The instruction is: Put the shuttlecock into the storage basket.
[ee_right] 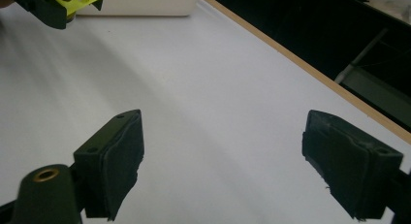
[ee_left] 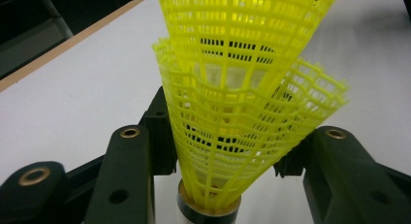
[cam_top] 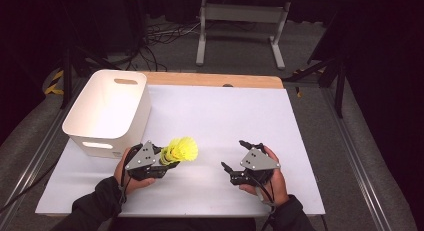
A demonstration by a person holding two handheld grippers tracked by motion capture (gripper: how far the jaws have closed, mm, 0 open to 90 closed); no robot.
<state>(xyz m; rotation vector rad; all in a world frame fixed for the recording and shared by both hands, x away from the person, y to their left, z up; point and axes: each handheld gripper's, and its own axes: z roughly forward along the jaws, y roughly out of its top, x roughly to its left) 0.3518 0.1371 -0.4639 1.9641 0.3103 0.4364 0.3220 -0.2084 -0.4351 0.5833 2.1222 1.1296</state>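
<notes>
One white table [cam_top: 215, 116] carries the scene, its top a plain matte sheet with a strip of pale wood showing along the far edge. On its left far corner stands one white bin [cam_top: 107, 111], a rounded rectangular tub with a slot handle cut in the far wall and another in the near wall. Two hand-held tools work over the near half of the table. The left gripper [cam_top: 167, 161] sits just in front of the bin's near right corner and pinches a stack of yellow shuttlecocks [cam_top: 181, 150], its pads pressed against the lower part of the skirts. In the left gripper view two skirts can be counted, one nested inside the other: the outer shuttlecock [ee_left: 228, 151] flares wide with a ragged, slightly bent rim, and the inner shuttlecock [ee_left: 242, 25] rises out of it as a taller cone. Both are bright yellow plastic lattice, ribs crossed by thin rings, and at the bottom sits a pale round cork base with a dark band [ee_left: 208, 212]. From above, the stack lies tilted, skirts pointing up and to the right, held off the table surface. The right gripper [cam_top: 235, 153] is held well apart from the stack, on the right near side of the table; its two black jaws are spread wide with only bare tabletop between them.
</notes>
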